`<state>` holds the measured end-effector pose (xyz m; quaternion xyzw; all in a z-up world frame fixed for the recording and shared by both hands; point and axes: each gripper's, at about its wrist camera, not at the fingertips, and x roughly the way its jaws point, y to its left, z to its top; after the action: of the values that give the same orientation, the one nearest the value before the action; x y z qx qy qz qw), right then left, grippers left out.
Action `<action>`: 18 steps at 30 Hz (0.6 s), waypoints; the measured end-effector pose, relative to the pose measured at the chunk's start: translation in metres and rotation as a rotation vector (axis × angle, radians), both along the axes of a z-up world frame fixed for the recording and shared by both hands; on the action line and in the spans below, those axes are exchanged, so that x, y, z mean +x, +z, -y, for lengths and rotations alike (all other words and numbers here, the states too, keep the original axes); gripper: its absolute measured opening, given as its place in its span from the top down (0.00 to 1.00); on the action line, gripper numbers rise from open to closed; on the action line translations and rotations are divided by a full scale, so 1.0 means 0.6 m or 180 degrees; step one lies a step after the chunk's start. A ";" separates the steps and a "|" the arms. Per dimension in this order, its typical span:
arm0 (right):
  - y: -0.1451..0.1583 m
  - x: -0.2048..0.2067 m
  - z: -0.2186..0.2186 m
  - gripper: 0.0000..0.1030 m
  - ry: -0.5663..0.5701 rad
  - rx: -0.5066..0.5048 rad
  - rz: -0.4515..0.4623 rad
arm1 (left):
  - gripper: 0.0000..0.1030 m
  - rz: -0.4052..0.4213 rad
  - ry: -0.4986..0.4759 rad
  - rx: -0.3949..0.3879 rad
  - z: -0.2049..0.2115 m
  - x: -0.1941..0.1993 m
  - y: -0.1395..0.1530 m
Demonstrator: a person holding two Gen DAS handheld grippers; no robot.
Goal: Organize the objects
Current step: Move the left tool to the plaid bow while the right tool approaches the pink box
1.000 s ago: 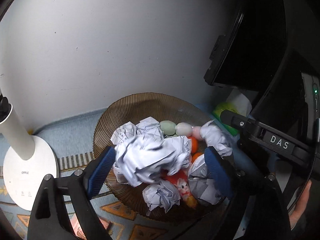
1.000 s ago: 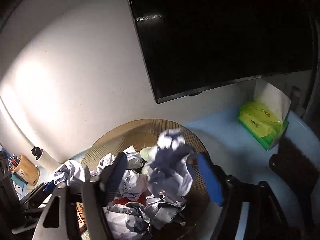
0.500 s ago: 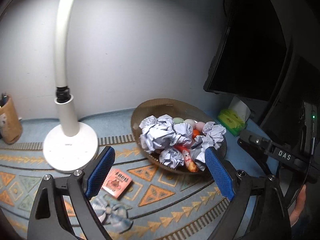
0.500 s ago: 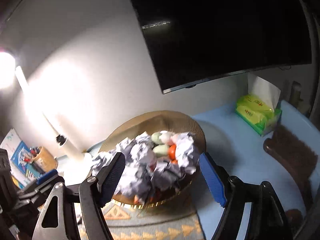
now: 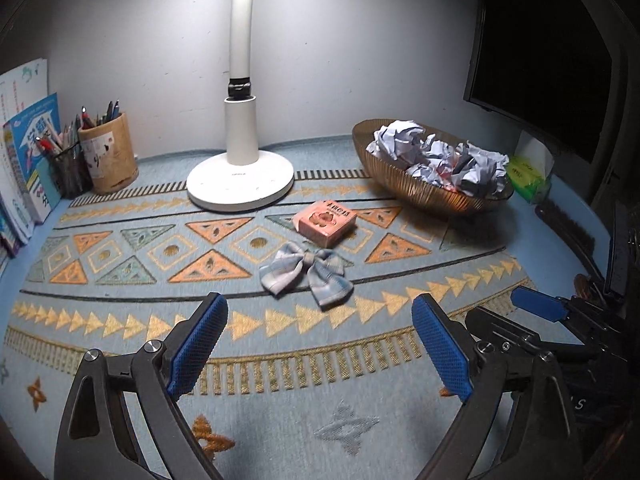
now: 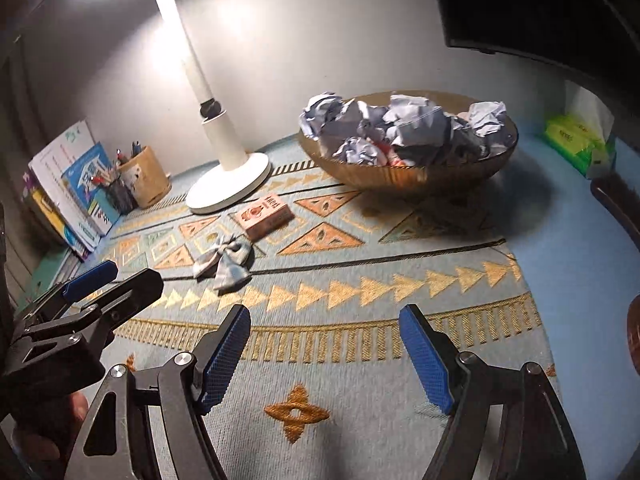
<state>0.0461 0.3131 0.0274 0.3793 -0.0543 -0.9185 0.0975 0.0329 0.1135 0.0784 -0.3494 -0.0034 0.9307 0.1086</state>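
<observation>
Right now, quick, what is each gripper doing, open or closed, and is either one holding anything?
Left gripper: open, holding nothing, above the rug.
Right gripper: open, holding nothing, also above the rug.

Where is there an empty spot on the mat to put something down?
Free: the patterned mat before the plaid fabric bow, and between the white lamp base and tan pen cup. Crowded: around the pink box and brown paper-filled bowl.

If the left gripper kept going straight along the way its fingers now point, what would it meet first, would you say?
Probably the blue-grey checked fabric bow, lying flat on the patterned blue-and-orange mat just ahead of the open, empty left gripper. It might graze the mat first, since depth is unclear. The pink cardboard box lies beyond.
</observation>
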 end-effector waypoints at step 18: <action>-0.034 -0.010 0.002 0.16 -0.0219 0.0106 0.0100 | 0.09 0.0206 0.0303 0.0431 0.077 -0.013 -0.061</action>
<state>0.0402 0.3119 0.0068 0.3933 -0.0536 -0.9160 0.0587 0.0254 0.0673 0.0418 -0.3705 -0.0864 0.9207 0.0874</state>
